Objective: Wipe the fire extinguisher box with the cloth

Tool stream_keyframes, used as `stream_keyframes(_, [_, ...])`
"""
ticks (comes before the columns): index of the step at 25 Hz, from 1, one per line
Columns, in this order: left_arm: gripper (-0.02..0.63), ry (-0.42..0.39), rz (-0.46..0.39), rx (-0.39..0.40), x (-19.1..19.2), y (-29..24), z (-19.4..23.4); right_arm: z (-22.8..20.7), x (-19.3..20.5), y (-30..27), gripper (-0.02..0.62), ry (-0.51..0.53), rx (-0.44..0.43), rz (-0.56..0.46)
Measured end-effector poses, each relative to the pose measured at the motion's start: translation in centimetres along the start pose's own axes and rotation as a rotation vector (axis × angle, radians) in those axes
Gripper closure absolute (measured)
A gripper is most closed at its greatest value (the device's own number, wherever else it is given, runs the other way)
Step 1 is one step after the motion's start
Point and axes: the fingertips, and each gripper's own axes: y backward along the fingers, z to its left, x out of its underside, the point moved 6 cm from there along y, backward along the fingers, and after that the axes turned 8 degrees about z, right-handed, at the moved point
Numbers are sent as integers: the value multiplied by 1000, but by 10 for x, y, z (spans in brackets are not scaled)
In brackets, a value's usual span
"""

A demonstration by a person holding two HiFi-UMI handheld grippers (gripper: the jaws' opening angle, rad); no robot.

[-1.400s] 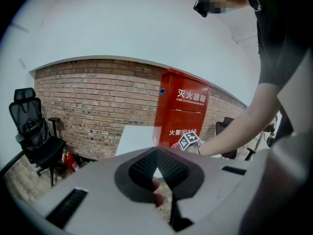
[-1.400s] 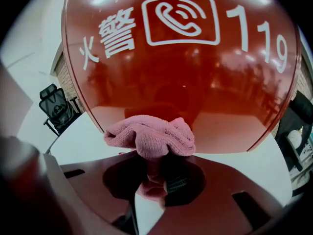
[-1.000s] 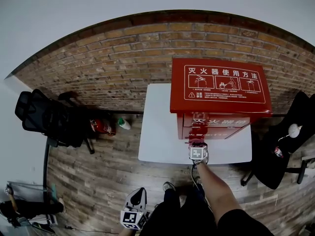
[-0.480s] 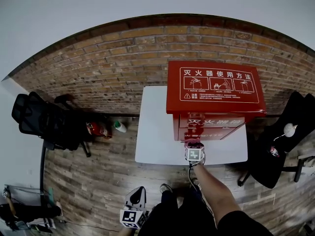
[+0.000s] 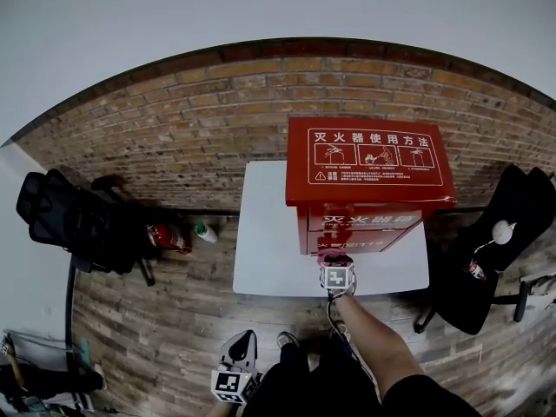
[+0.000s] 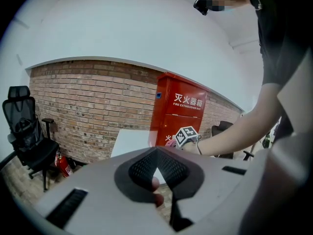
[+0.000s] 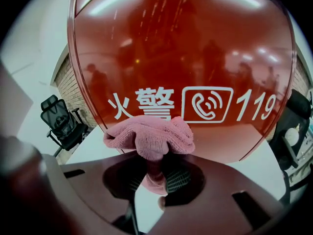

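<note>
Though tiny from overhead, the cloth (image 7: 149,136) sits clamped in right tongs (image 7: 155,174).

At the left of the head view, a black office chair (image 5: 65,224) is seen, with a small red extinguisher (image 5: 163,237) and a bottle (image 5: 204,232) set just beside it on the floor (image 5: 165,320).
</note>
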Motion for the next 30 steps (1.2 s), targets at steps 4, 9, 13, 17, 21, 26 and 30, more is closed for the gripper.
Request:
stream_keyframes(4, [589,2,-8,5,-2,-1,-1,2,-5,7,506,-3,-10,-8])
stream_keyframes(9, [589,-5,-13,13,-4,-4,-3,3,-11,15,506,-13,-12,-26])
stream_keyframes(13, [589,-5,-21,25,-6,-6,-6,4,-16,23,507,-22,-19,-30])
stream_keyframes(17, [589,-7,-30,37,-9,-10,-8,4,-23,35,506,-19,-13,-43])
stream_keyframes(21, [589,-12,-40,49,-14,-14,-12,6,-33,46,506,-4,-21,-65])
stream_keyframes(26, [589,-17,-53,63,-19,-19,-17,11,-46,64,506,15,-27,-70])
stream_keyframes(30, [589,-20,-61,72,-20,-24,-20,12,-53,74,506,30,-27,-65])
